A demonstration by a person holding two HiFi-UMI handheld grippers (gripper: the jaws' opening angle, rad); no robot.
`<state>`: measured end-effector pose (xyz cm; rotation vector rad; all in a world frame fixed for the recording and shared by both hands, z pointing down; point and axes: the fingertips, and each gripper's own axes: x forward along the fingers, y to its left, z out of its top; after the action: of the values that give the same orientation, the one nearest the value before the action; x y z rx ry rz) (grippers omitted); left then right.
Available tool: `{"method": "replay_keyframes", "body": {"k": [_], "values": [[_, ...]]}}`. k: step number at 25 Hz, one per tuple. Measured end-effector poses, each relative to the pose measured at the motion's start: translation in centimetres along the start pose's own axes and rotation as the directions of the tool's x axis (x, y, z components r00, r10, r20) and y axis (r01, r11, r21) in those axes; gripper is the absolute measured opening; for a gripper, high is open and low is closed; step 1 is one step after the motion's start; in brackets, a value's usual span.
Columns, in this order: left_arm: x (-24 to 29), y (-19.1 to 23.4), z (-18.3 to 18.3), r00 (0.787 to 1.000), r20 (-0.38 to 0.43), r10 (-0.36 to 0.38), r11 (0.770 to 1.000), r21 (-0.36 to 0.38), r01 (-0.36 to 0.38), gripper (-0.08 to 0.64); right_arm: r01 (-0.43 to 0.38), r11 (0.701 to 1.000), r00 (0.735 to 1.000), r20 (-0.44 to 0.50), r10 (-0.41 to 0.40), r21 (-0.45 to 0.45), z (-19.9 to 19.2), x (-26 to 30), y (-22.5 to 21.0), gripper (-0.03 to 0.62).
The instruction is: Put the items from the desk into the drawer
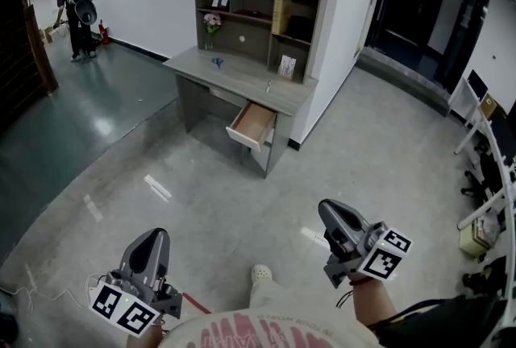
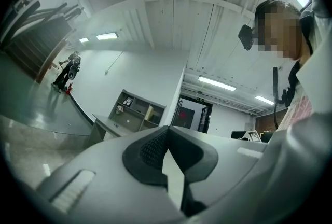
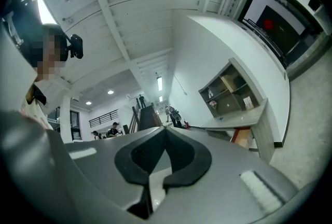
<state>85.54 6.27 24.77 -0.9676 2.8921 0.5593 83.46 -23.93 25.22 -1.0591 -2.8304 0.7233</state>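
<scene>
A grey desk (image 1: pixel 242 76) with a shelf hutch stands far off against the white wall. Its wooden drawer (image 1: pixel 252 125) is pulled open at the front right. On the desktop lie a small blue item (image 1: pixel 218 61), a small upright object (image 1: pixel 268 86) and a card or booklet (image 1: pixel 287 67). A vase of flowers (image 1: pixel 212 24) stands in the hutch. My left gripper (image 1: pixel 156 235) and right gripper (image 1: pixel 326 209) are low in the head view, well short of the desk, both shut and empty. The desk also shows small in the left gripper view (image 2: pixel 111 123) and the right gripper view (image 3: pixel 236 119).
Polished floor lies between me and the desk. A person (image 1: pixel 76 8) stands far back at the left. Dark glass doors (image 1: pixel 419 0) are at the back right, and white desks with chairs (image 1: pixel 488 169) line the right edge. My shoe (image 1: pixel 260 274) shows below.
</scene>
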Motion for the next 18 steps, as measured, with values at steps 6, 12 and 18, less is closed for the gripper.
{"method": "replay_keyframes", "body": {"k": [6,12,18], "values": [[5.7,2.5,1.1,0.999,0.042,0.020,1.000,0.008,-0.021,0.020,-0.020,0.999,1.000,-0.013,0.020,-0.050,2.9,4.7,-5.1,0.006],[12.7,4.8,2.3,0.996,0.086,0.027,1.000,0.010,-0.028,0.020,-0.037,0.996,0.999,-0.013,0.037,-0.077,7.0,9.4,-10.5,0.006],[18.8,7.0,2.5,0.994,0.106,0.034,0.999,0.006,-0.035,0.018,-0.058,0.994,0.998,-0.012,0.057,-0.088,9.8,13.6,-15.2,0.006]]}}
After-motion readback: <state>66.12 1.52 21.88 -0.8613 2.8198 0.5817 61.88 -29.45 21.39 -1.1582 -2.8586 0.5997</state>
